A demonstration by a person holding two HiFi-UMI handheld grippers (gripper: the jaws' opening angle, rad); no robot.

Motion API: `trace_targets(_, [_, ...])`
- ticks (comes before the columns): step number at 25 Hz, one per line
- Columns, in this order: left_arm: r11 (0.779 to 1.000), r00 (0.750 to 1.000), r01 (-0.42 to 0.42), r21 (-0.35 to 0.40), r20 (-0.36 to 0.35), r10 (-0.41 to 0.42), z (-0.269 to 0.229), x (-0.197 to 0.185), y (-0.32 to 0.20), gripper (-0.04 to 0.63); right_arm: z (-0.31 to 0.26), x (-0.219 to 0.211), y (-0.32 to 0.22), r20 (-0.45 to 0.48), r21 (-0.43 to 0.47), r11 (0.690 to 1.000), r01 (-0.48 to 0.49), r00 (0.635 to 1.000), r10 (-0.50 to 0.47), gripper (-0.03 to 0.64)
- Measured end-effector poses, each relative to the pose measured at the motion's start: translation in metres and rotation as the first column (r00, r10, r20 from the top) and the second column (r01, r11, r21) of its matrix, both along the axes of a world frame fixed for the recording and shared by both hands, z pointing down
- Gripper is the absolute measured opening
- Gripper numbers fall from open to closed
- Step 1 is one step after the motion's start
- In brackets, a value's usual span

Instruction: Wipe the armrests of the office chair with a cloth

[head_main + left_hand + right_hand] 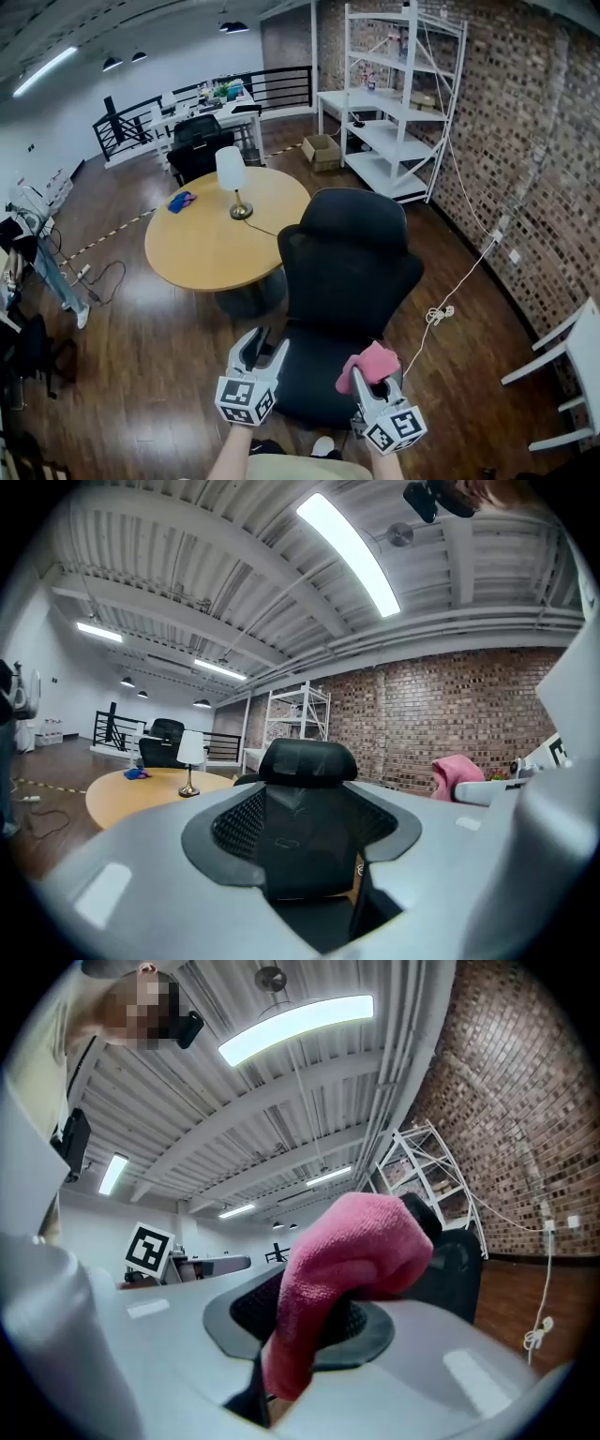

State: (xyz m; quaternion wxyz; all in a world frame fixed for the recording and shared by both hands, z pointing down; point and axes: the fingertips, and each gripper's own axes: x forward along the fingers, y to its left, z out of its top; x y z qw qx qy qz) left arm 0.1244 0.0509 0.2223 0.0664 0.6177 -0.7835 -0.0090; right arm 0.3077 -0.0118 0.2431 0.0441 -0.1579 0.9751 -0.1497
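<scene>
The black office chair (pixel 347 258) stands right in front of me, its seat (pixel 305 375) toward me and its backrest on the far side. My left gripper (pixel 261 352) is level at the seat's left edge, open, and the backrest (pixel 305 789) shows through the gap of this gripper (pixel 305 864). At the seat's right edge my right gripper (pixel 372 382) is shut on a pink cloth (pixel 368 364), which bulges up out of the gripper (pixel 309 1330) as a folded pink cloth (pixel 352 1251). I cannot make out the armrests clearly.
Behind the chair is a round wooden table (pixel 202 253) with a lamp (pixel 232 183) and a blue rag (pixel 181 201). White shelving (pixel 398 103) lines the brick wall. A white cable (pixel 436 314) lies on the floor at right, and white furniture (pixel 567 361) stands at far right.
</scene>
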Motion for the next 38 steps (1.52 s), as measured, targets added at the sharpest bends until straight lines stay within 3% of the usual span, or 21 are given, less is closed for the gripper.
trace_targets(6, [0.998, 0.999, 0.033, -0.044, 0.025, -0.032, 0.016, -0.002, 0.006, 0.241, 0.033, -0.028, -0.008, -0.034, -0.036, 0.994, 0.106, 0.994, -0.107, 0.064])
trace_targets(10, [0.992, 0.996, 0.092, -0.081, -0.002, -0.092, 0.039, -0.027, 0.025, 0.241, 0.061, -0.058, 0.0, -0.104, -0.07, 0.982, 0.178, 0.977, -0.185, 0.066])
trace_targets(15, [0.987, 0.993, 0.122, -0.107, 0.021, -0.12, 0.048, -0.068, 0.032, 0.241, 0.071, -0.102, 0.008, -0.142, -0.088, 0.972, 0.216, 0.964, -0.227, 0.069])
trace_targets(27, [0.993, 0.995, 0.102, -0.064, 0.013, -0.101, 0.052, -0.156, 0.041, 0.245, 0.111, -0.22, 0.025, -0.285, -0.142, 0.939, 0.312, 0.896, -0.341, 0.072])
trace_targets(34, [0.982, 0.984, 0.171, -0.084, -0.027, -0.174, 0.078, -0.216, 0.086, 0.245, 0.178, -0.287, 0.047, -0.406, -0.21, 0.895, 0.395, 0.797, -0.447, 0.073])
trace_targets(38, [0.973, 0.977, 0.204, -0.107, -0.048, -0.21, 0.096, -0.246, 0.111, 0.245, 0.232, -0.325, 0.057, -0.498, -0.281, 0.835, 0.474, 0.671, -0.549, 0.075])
